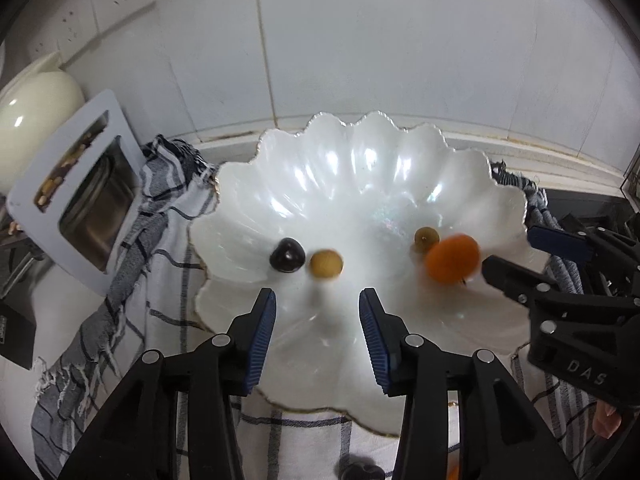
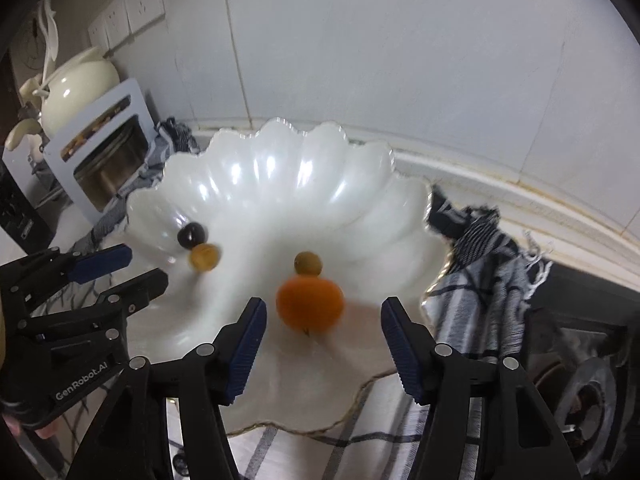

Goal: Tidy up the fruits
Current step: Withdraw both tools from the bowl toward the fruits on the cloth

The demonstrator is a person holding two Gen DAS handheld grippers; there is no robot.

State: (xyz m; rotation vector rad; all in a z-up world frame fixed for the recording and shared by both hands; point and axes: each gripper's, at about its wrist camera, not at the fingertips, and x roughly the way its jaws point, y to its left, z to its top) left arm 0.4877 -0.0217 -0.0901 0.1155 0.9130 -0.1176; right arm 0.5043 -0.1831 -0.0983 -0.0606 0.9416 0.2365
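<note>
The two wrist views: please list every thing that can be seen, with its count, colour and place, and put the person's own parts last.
Scalloped dish: one, pearly white, on the checked cloth.
Orange fruit: one, blurred, in the dish ahead of the right gripper.
Yellow-brown fruits: two, small and round, in the dish, one beside the dark fruit, one behind the orange fruit.
Dark fruit: one, near black, left part of the dish.
Checked cloth: one, white and grey, under the dish.
Teapot: one, cream, far left by the wall.
White box: one, with a window, holds a metal jar.
Wall sockets: white, upper left.
Left gripper: black with blue pads, open, empty.
Right gripper: same colours, open, empty.
</note>
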